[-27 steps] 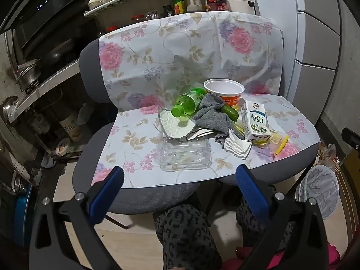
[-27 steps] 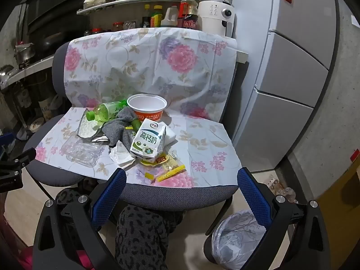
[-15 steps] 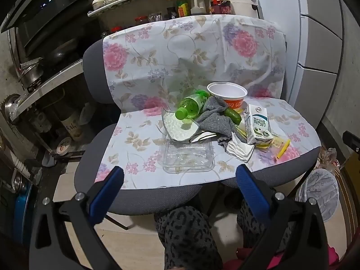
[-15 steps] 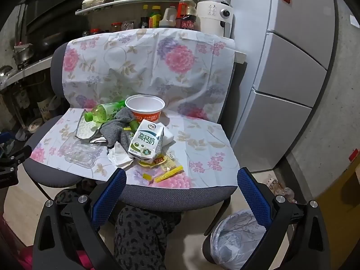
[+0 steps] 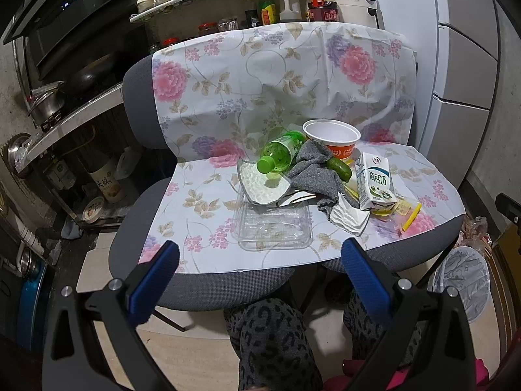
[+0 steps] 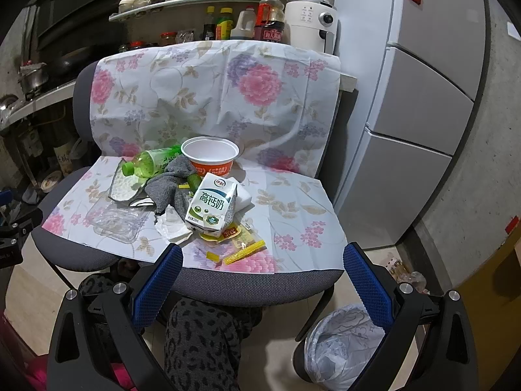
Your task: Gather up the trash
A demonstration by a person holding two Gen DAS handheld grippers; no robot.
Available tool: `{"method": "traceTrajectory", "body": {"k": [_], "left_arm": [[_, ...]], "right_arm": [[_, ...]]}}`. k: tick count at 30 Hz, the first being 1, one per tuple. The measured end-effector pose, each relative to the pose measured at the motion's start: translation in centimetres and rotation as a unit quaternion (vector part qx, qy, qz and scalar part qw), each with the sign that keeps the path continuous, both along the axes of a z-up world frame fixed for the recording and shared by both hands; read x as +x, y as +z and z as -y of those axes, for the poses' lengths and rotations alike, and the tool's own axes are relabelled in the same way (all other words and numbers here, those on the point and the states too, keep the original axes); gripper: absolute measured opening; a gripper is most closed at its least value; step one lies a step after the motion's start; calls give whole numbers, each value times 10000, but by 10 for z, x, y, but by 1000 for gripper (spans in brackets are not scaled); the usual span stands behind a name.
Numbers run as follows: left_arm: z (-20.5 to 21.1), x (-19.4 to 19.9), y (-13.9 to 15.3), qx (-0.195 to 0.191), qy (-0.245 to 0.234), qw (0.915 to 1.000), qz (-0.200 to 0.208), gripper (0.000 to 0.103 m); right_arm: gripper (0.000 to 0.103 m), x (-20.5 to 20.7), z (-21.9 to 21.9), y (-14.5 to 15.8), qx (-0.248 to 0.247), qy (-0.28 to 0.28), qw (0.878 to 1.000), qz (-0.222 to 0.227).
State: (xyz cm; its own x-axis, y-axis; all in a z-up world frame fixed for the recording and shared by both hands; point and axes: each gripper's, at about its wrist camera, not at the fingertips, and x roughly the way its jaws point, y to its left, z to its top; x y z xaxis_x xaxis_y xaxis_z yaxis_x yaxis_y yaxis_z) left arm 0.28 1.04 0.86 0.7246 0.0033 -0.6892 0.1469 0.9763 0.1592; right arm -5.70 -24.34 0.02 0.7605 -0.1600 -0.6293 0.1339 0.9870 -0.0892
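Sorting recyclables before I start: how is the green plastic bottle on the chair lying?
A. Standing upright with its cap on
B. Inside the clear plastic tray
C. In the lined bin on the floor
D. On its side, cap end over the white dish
D: the green plastic bottle lies on its side among the pile, its capped end over the white dish.

The left gripper (image 5: 260,262), a black frame with blue-padded fingers (image 5: 155,280), is tilted downward with its jaws spread wide and nothing between them. The right gripper (image 6: 263,265) is angled down the same way, jaws equally wide and empty. The person's legs in leopard-print trousers (image 5: 273,342) show beneath both.
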Motion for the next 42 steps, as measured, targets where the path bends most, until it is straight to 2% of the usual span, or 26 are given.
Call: {"method": "traceTrajectory", "body": {"k": [42], "left_arm": [[-14, 2, 2, -64, 37, 10000, 6, 97]], "right_arm": [[97, 0, 1, -1, -1, -5, 10000, -6]]}}
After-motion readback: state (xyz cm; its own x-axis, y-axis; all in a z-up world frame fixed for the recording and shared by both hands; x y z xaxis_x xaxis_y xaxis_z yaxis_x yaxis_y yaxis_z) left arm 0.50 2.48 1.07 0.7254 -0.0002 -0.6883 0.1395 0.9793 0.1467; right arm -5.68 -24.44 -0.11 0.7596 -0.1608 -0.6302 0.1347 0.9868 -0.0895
